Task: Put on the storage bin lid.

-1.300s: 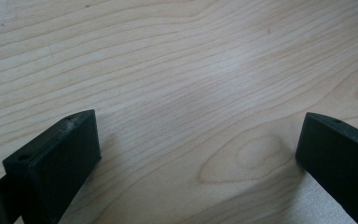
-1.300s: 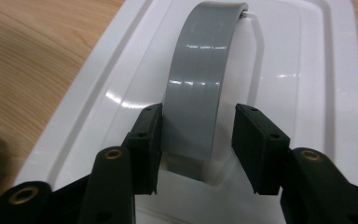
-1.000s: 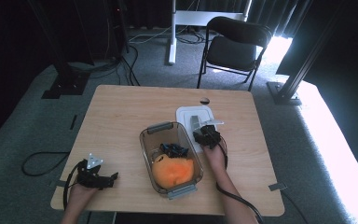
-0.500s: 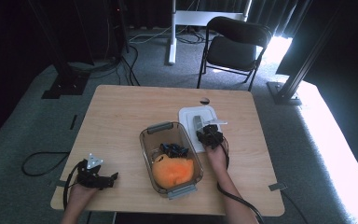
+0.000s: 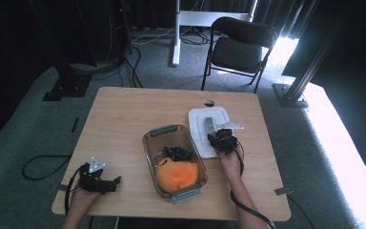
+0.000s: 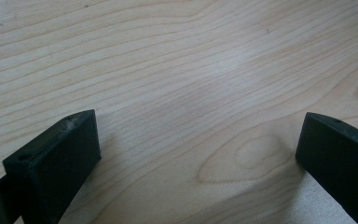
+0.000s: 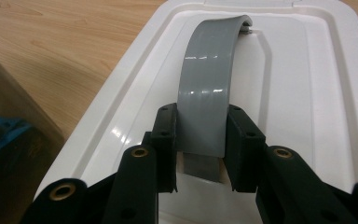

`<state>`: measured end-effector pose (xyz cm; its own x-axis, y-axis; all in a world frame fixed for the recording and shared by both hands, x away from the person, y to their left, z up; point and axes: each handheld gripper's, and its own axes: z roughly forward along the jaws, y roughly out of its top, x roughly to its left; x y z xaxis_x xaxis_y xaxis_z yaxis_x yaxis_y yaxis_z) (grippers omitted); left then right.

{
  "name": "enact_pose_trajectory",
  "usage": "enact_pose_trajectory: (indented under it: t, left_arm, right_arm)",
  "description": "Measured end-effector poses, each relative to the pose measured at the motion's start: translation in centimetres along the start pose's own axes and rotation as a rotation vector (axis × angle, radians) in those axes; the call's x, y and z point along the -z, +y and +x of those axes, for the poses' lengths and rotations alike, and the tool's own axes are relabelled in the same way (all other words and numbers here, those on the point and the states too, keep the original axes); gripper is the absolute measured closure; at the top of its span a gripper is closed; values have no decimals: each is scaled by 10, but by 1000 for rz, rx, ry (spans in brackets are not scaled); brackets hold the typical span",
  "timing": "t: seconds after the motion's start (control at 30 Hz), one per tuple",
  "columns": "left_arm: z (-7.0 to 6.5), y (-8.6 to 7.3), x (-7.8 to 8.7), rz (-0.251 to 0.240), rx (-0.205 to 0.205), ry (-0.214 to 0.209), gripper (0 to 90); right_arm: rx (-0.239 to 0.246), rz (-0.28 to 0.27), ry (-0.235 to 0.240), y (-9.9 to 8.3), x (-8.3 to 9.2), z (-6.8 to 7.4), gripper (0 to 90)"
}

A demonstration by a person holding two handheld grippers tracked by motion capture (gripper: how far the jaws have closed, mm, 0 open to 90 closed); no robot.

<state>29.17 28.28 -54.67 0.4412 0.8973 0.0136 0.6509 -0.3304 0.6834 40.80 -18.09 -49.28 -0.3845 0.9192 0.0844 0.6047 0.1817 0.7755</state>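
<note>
Right gripper (image 7: 200,140) clamped on grey handle (image 7: 207,93) of white lid (image 7: 307,116), beside glass container (image 5: 150,143) on table (image 5: 124,114). Lift to be kept level, grip centred on handle. Left gripper (image 6: 196,154) held wide open, nothing grasped.

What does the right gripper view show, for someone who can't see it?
The right gripper has its two black fingers shut on the grey handle of a white lid, which lies on a wooden table.
</note>
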Motion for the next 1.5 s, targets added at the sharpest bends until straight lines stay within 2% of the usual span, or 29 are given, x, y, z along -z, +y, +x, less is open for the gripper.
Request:
enact_pose_trajectory:
  t: [0.1, 0.37, 0.53, 0.77, 0.9, 1.17, 1.37, 1.43, 1.5]
  left_arm:
    - [0, 0, 0, 0, 0, 0, 1]
    - [0, 0, 0, 0, 0, 0, 1]
    - [0, 0, 0, 0, 1, 1, 1]
    - [0, 0, 0, -1, 0, 2, 1]
    - [0, 0, 0, -1, 0, 2, 1]
    - [0, 0, 0, 1, 2, 0, 1]
    - [0, 0, 0, 1, 1, 0, 1]
    - [0, 0, 0, 1, 1, 0, 1]
    - [0, 0, 0, 1, 1, 0, 1]
  right_arm:
    - [7, -5, -18, 0, 10, -1, 682]
    - [-12, -37, -19, 7, 39, -4, 682]
    - [-13, -45, -20, 13, 57, -3, 682]
    - [-12, -89, -16, 19, 83, 5, 683]
    - [4, -125, -6, 23, 98, 13, 683]
    - [31, -176, 71, 25, 124, 37, 683]
    - [50, -184, 129, 19, 133, 60, 683]
    - [79, -171, 136, 16, 133, 69, 683]
    - [78, -162, 165, 13, 133, 76, 683]
